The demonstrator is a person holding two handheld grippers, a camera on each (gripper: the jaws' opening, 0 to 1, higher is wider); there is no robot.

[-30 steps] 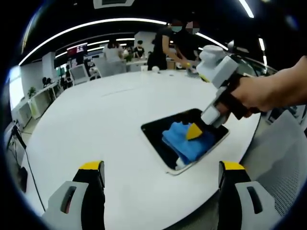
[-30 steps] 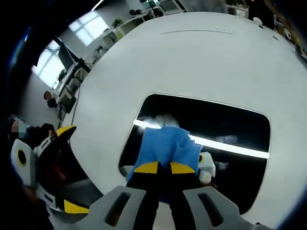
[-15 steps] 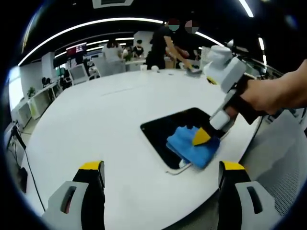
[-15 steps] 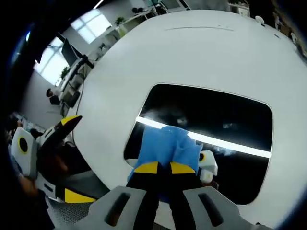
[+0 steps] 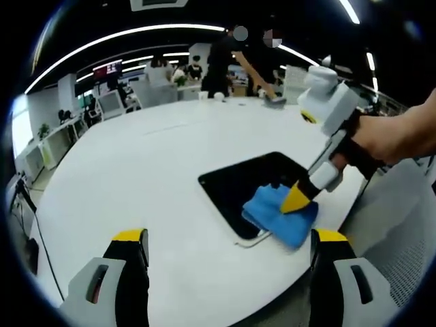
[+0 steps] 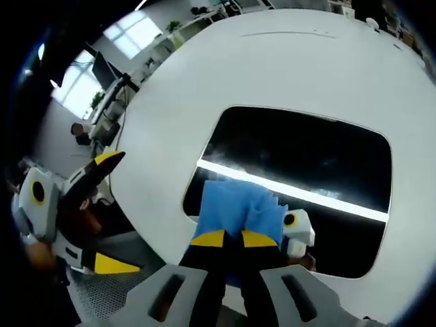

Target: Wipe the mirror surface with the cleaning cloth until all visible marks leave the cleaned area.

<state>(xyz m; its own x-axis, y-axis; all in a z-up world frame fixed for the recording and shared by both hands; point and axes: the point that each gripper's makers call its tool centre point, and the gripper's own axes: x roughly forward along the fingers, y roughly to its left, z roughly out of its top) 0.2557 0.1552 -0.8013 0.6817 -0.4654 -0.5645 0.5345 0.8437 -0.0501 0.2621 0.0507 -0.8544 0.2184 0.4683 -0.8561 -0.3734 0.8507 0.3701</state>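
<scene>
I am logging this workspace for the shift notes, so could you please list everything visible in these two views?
Rectangular dark mirror with rounded corners: one, black reflective face with a pale rim, flat on the table near its edge.
Blue cleaning cloth: one, blue, on the mirror's near corner, overhanging onto the table, pinched by the right gripper.
Round white table: one, white, under the mirror.
Light streak: one, white, a reflection crossing the mirror.
Office desks and monitors: several, pale, beyond the table.
People: a few, dark clothes, at the far side.
Right gripper: one, grey with yellow tips, shut on the cloth.
Left gripper: one, same colours, open above the table.
Hand: one, holding the right gripper.
</scene>
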